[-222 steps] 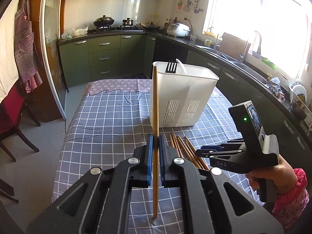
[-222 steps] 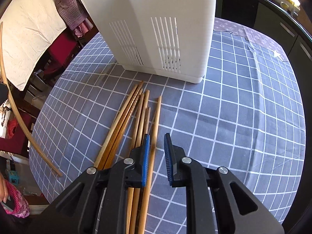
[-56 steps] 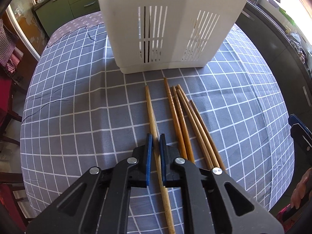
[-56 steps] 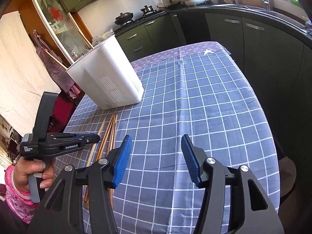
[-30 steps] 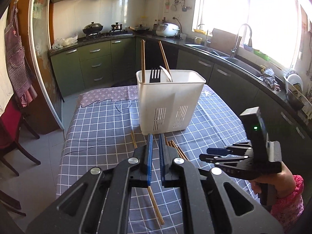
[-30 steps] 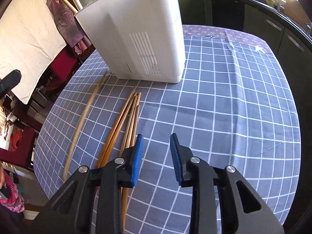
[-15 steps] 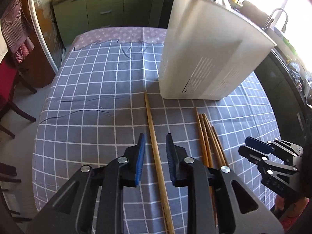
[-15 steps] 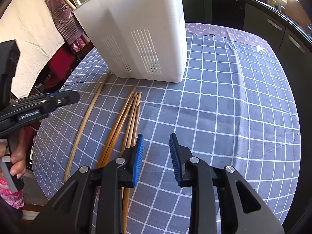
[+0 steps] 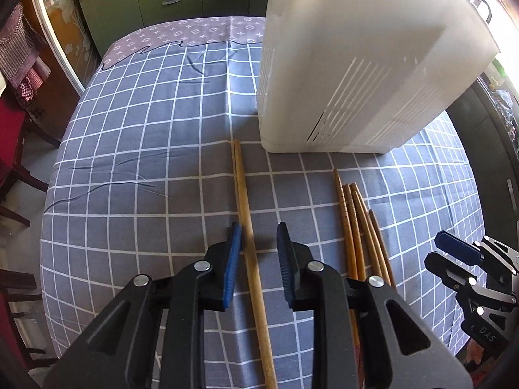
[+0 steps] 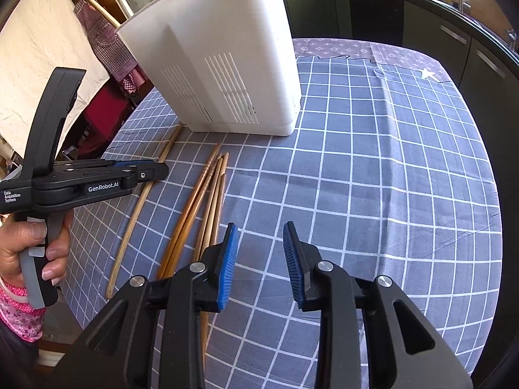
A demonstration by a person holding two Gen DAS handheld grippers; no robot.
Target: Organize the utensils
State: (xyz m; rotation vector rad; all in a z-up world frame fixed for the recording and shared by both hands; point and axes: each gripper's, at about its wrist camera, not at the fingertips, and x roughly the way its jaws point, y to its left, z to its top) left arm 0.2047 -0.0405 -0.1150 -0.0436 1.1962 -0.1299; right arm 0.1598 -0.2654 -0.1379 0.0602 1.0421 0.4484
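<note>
Five chopsticks (image 9: 355, 227) are lying on the tabletop (image 9: 136, 168): one single chopstick (image 9: 246, 214) and a bundle of four. One white utensil holder (image 9: 356, 64) is standing there, and two tools are showing.

Left wrist cam: low over the worktop (image 9: 129, 162), pitched down, facing the white utensil holder (image 9: 356, 64) close ahead. Right wrist cam: a bit higher, angled from the right toward the same holder (image 10: 227, 64). Overlap: holder, chopstick bundle (image 9: 356, 227) (image 10: 201, 201), single chopstick (image 9: 246, 214) (image 10: 142, 201). Each cam sees the other gripper.
</note>
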